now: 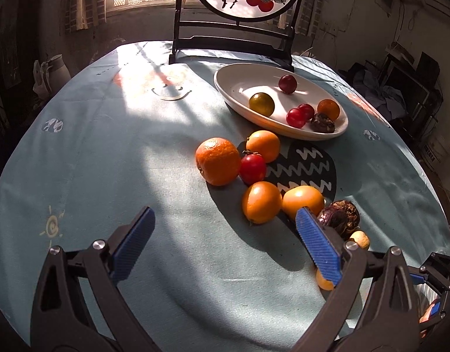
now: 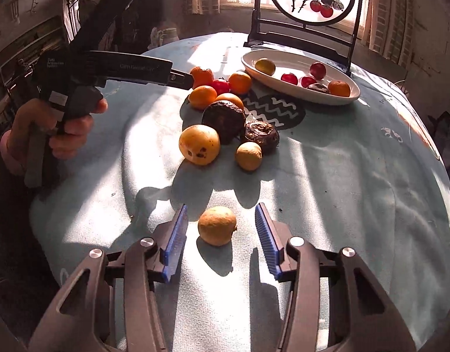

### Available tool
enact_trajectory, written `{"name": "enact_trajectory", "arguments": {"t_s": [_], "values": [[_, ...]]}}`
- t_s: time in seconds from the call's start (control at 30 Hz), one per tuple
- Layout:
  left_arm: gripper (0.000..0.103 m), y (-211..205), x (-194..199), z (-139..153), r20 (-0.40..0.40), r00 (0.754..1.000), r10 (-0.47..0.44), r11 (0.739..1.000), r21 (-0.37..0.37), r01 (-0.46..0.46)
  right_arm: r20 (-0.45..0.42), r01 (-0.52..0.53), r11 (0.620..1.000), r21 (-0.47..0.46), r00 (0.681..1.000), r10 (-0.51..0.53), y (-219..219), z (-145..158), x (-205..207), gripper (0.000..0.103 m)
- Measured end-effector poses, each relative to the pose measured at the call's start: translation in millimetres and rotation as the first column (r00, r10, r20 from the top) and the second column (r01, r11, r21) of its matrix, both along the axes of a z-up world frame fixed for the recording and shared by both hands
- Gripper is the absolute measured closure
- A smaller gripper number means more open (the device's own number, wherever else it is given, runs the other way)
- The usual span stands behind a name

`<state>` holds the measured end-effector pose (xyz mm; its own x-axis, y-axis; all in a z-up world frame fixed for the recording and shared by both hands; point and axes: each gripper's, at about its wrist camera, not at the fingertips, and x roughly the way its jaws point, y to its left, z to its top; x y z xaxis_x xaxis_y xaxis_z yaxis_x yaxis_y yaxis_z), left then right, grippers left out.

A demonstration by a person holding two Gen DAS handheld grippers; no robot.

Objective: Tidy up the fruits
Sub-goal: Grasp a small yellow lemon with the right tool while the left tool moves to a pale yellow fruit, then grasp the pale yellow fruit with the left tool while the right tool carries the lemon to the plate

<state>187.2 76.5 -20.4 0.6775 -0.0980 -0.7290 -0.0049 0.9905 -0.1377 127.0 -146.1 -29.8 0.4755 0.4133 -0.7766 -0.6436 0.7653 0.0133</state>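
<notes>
Right wrist view: we are working across the sunlit worktop from left to right. At far left, a hand is gripping the left gripper, whose jaws are standing wide apart over bare cloth, holding nothing. Next, we are bracketing a small tan fruit with the right gripper; its blue pads are flanking the fruit with a gap on each side, not yet pressing. The fruit is sitting alone on the cloth, nearest us, apart from the heap beyond.

We are judging it light, roundish and fairly firm, with a dull, rough skin that should give the ribbed pads good purchase. We are expecting it to roll if nudged on one side, so we are favouring a squeeze across its widest middle, gentle enough not to bruise it.

Farther right, the white dish is already holding several small red, orange and dark fruits beside the black-framed screen.
</notes>
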Motion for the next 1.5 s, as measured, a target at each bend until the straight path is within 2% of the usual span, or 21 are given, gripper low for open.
{"name": "enact_trajectory", "arguments": {"t_s": [0.3, 0.43, 0.57, 0.73, 0.87, 1.07, 1.2, 1.37, 1.5], "values": [[0.004, 2.1, 0.0, -2.6, -0.012, 1.000, 0.006, 1.000, 0.008, -0.006, 0.000, -0.018, 0.999, -0.046, 1.000, 0.018, 6.7, -4.6, -1.8, 0.062], [0.004, 2.4, 0.7, -3.5, -0.017, 1.000, 0.007, 1.000, 0.007, -0.007, -0.016, -0.027, 0.999, -0.045, 1.000, 0.026, 6.5, -7.0, -1.3, 0.074], [0.004, 2.8, 0.6, -4.7, -0.022, 1.000, 0.010, 1.000, 0.011, -0.010, -0.027, -0.017, 1.000, -0.022, 1.000, 0.016, 3.6, -6.4, 0.7, 0.075], [0.004, 1.5, 0.2, -6.4, -0.033, 0.999, -0.004, 1.000, 0.001, 0.004, -0.044, 0.075, 0.992, 0.097, 0.996, -0.071, -16.5, 2.4, 11.6, 0.075], [0.004, -7.1, -7.5, -4.2, -0.025, 0.992, -0.120, 0.991, -0.066, 0.118, -0.089, 0.168, 0.967, 0.190, 0.984, -0.154, -35.3, 6.0, 23.0, 0.075], [0.006, -35.6, -29.0, -7.8, -0.010, 0.961, -0.275, 0.957, -0.100, 0.273, -0.151, 0.220, 0.938, 0.268, 0.971, -0.184, -50.6, 6.0, 31.4, 0.075], [0.029, -53.8, -38.9, -12.9, -0.018, 0.942, -0.335, 0.935, -0.131, 0.330, -0.152, 0.217, 0.940, 0.265, 0.972, -0.181, -49.6, 5.9, 30.8, 0.075], [0.034, -70.0, -36.1, -17.1, -0.042, 0.933, -0.357, 0.928, -0.131, 0.349, -0.121, 0.199, 0.945, 0.259, 0.978, -0.173, -47.8, 7.8, 26.9, 0.075], [0.051, -76.6, -32.3, -21.4, -0.070, 0.929, -0.364, 0.927, -0.128, 0.353, -0.118, 0.196, 0.944, 0.266, 0.978, -0.170, -49.2, 8.4, 26.4, 0.075]]}}
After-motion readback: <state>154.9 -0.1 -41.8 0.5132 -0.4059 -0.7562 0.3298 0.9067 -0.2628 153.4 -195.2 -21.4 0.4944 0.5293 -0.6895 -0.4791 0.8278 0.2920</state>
